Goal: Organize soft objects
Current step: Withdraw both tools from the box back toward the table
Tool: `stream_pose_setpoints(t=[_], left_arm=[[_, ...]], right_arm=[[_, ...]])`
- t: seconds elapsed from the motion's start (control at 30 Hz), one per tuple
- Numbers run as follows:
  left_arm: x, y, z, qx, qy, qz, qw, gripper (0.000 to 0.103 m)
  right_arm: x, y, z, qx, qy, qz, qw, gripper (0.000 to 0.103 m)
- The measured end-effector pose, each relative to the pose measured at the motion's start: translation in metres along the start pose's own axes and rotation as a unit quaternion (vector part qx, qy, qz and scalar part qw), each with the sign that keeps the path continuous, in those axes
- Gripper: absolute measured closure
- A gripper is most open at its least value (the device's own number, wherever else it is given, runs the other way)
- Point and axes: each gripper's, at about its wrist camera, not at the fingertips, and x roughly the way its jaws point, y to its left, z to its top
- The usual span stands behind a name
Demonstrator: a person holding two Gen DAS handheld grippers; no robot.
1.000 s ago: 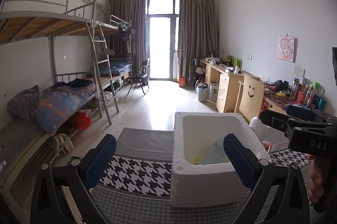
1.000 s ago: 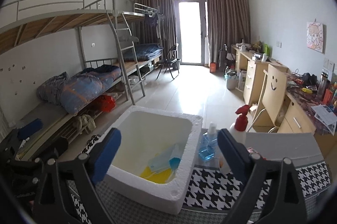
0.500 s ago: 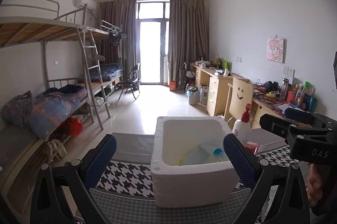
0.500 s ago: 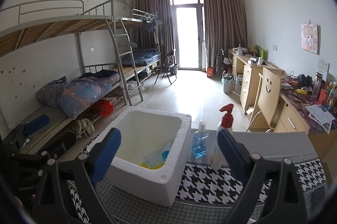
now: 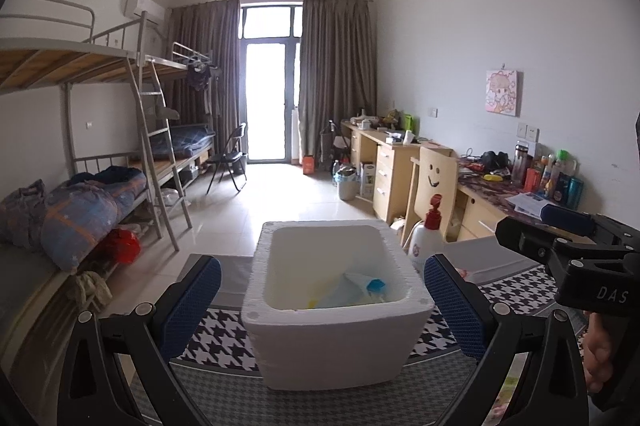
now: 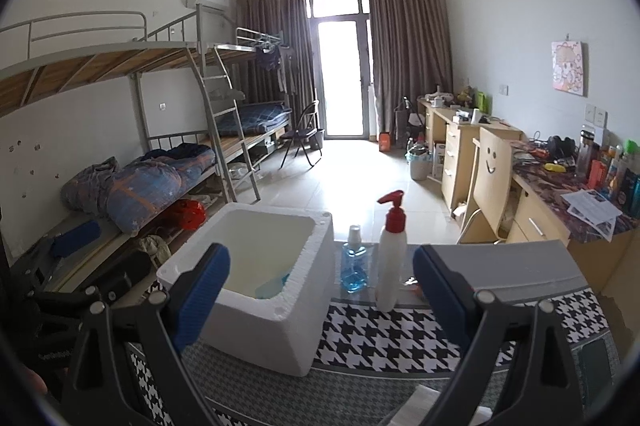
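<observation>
Foam box point(image 5: 336, 310), white and open-topped, sits on the tabletop point(image 5: 224, 330), which is covered by a black-and-white houndstooth cloth with a grey border. Inside the box, at its bottom, lie soft pieces point(image 5: 352, 292) in pale blue, yellow and a brighter blue; from the right wrist view only a blue edge of them point(image 6: 272, 286) shows over the near wall of the box point(image 6: 256, 282). The left tool point(image 5: 322, 300) hangs above the near edge of the tabletop with its blue-padded fingers point(image 5: 192, 302) spread wide, one to each side of the box as seen, and nothing between them. The right tool point(image 6: 322, 290) is likewise spread wide and holds nothing; its fingers point(image 6: 440, 290) frame the box's right corner and two bottles. A white pump bottle with a red top point(image 6: 392, 258) stands upright just beside the box on its right, and a small clear bottle of blue liquid point(image 6: 354, 262) stands between the two, close to the box wall. In the left wrist view the right tool's black body point(image 5: 576, 262) shows at the right edge, with part of a hand point(image 5: 598, 354) under it. Beyond the tabletop are a tiled floor, a metal bunk bed point(image 5: 100, 130) with bundled bedding, and a wooden desk point(image 5: 400, 162) along the right wall.
</observation>
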Motion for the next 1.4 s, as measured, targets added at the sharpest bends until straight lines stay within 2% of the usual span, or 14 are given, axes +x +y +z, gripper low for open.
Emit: stream_pose_setpoints(t=[0.8,1.4], left_arm=[[-0.019,-0.051,-0.009,0.019,-0.012,-0.062,0.9978,0.001],[-0.029,-0.069,-0.024,0.031,-0.022,-0.101,0.9941,0.001]], right_arm=[[-0.046,-0.037,-0.025,0.005,-0.025,-0.052,0.998,0.008],[-0.069,-0.054,-0.044,0.013,-0.040,-0.087,0.995,0.008]])
